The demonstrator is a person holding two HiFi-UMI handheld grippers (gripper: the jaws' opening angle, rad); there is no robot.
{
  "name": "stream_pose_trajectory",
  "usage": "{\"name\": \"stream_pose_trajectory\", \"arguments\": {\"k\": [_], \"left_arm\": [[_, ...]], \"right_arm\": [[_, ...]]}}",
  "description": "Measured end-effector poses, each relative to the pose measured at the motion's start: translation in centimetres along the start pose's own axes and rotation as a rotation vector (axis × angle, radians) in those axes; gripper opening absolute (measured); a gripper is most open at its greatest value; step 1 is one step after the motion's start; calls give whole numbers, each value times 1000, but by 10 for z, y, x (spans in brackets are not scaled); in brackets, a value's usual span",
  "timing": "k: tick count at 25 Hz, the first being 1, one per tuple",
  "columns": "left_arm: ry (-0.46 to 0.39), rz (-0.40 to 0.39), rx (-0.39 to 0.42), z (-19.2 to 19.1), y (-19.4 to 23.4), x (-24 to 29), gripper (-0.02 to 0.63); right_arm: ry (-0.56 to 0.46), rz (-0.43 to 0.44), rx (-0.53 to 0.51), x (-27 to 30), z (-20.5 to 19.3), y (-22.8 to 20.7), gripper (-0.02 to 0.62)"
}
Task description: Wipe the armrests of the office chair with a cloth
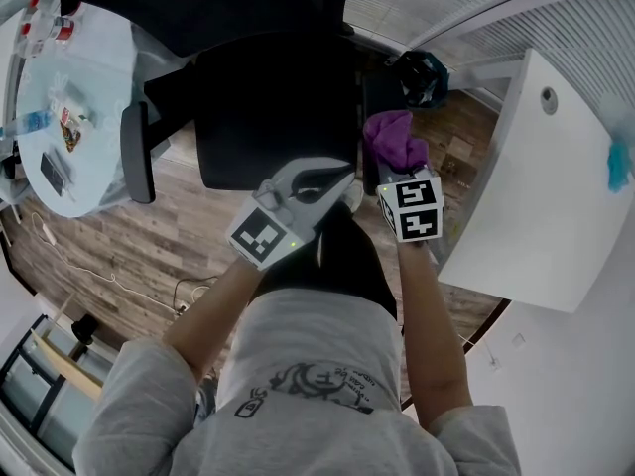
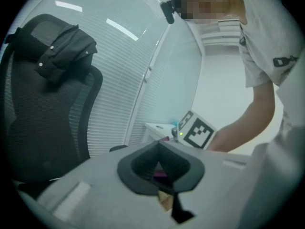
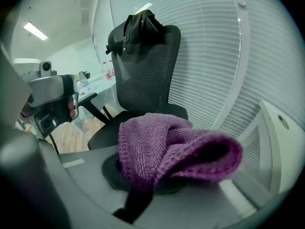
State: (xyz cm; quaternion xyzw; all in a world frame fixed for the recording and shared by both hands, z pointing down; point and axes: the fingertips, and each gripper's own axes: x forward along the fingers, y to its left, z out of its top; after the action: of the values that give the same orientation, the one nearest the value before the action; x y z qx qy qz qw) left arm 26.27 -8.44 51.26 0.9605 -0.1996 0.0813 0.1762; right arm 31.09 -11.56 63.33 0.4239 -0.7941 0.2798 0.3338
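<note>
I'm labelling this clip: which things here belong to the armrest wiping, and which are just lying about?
Job: cloth, chair, armrest.
Lying about: jacket on the chair back, table, white cabinet.

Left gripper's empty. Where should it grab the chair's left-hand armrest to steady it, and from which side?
Probably mid-pad on the armrest, from above, with the gripper spanning its narrow width. The pad is long, slim and roughly level, and its top is unobstructed in the head view.

Bunched purple cloth (image 3: 162, 149) by black chair (image 1: 273, 107)
</note>
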Motion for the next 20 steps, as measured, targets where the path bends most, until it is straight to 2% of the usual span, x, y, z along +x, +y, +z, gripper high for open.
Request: {"name": "stream_pose_trajectory", "arguments": {"k": [12, 20], "left_arm": [[-9, 17, -6, 4, 5, -7, 2], [-6, 19, -15, 1, 2, -11, 2]], "right_arm": [[23, 9, -89, 54, 62, -31, 31], [17, -9, -99, 61, 71, -33, 29]]}}
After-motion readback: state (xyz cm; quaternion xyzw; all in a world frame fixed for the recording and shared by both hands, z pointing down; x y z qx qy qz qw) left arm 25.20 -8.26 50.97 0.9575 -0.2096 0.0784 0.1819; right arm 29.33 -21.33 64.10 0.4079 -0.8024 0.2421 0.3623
